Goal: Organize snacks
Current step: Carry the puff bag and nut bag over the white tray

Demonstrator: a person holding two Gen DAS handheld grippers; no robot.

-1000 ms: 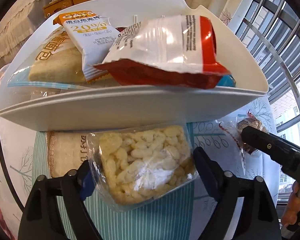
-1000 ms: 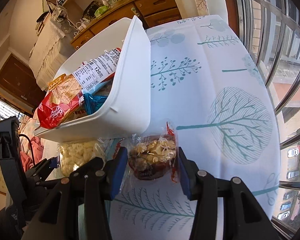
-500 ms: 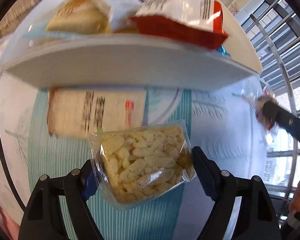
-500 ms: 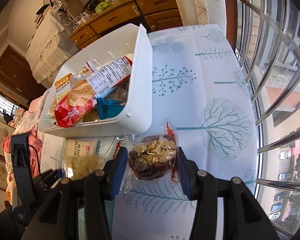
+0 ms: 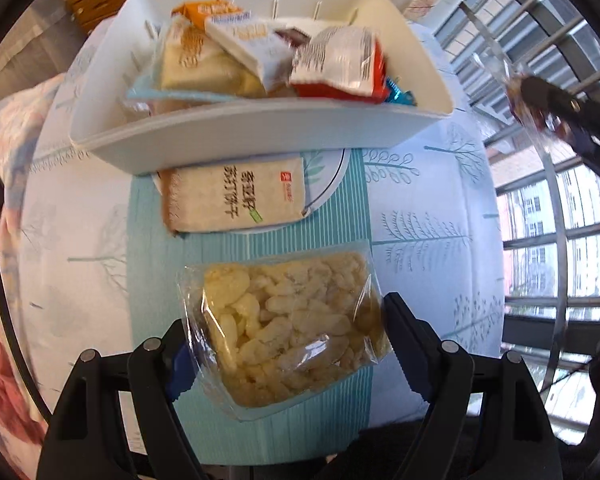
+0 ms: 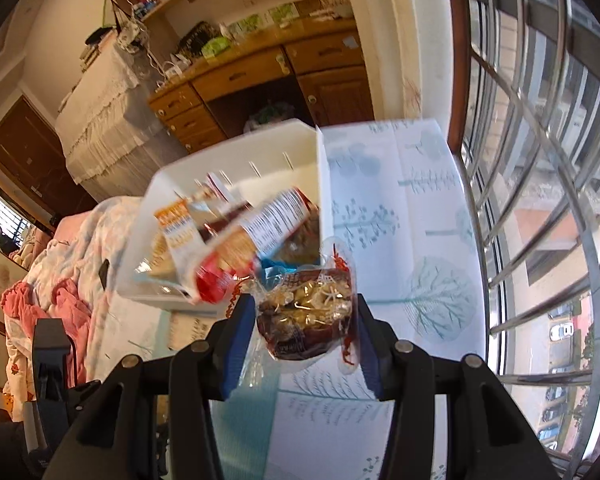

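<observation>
My left gripper [image 5: 288, 332] is shut on a clear bag of pale puffed snacks [image 5: 288, 328], held above the tablecloth. My right gripper [image 6: 300, 316] is shut on a clear packet of brown nut snack [image 6: 308, 312], lifted in front of the bin's near right corner. The white bin [image 5: 260, 132] [image 6: 240, 164] holds several packets, among them a red and white bag [image 5: 340, 64] [image 6: 252, 240] and an orange and white one [image 5: 216, 12]. A beige cracker packet [image 5: 236, 196] lies on the table just in front of the bin.
The table wears a white cloth with teal trees [image 5: 428, 220] [image 6: 420, 216]. A window with metal bars [image 6: 540, 160] runs along the right. A wooden desk [image 6: 260, 76] stands behind, and pink bedding [image 6: 52, 280] lies to the left.
Both grippers have risen with their packets still gripped. The bin now shows from higher up, and the beige cracker packet in front of it has come fully into view.
</observation>
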